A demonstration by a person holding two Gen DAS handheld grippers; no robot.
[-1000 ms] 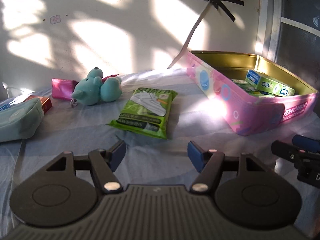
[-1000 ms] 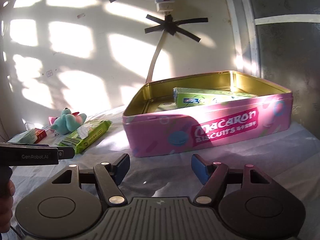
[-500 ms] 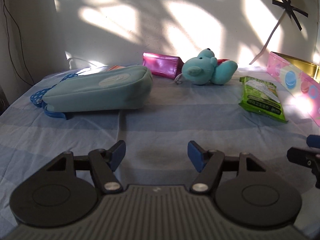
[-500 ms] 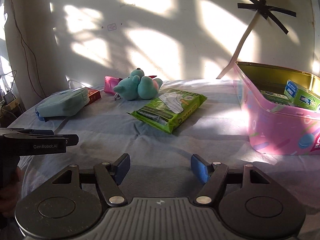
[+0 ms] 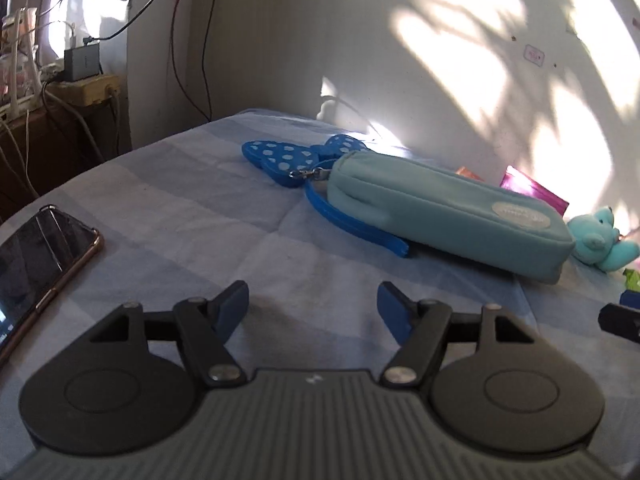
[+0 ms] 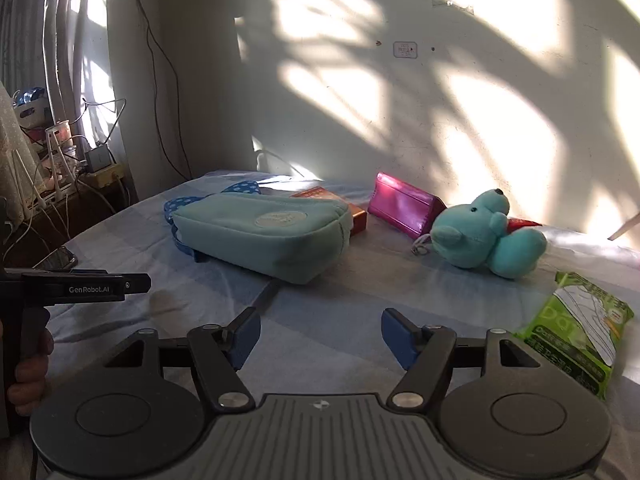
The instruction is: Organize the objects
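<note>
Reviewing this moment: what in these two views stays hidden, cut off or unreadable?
- Orange box: mostly hidden behind the teal pouch, both views.
- Polka-dot bow headband: band runs under the pouch, left view.
- Phone: cut by the left edge, left view.
- Green wipes pack: partly behind the right gripper; print unreadable.
- Pouch badge: text too small.
- Storage tin: outside both views.
</note>
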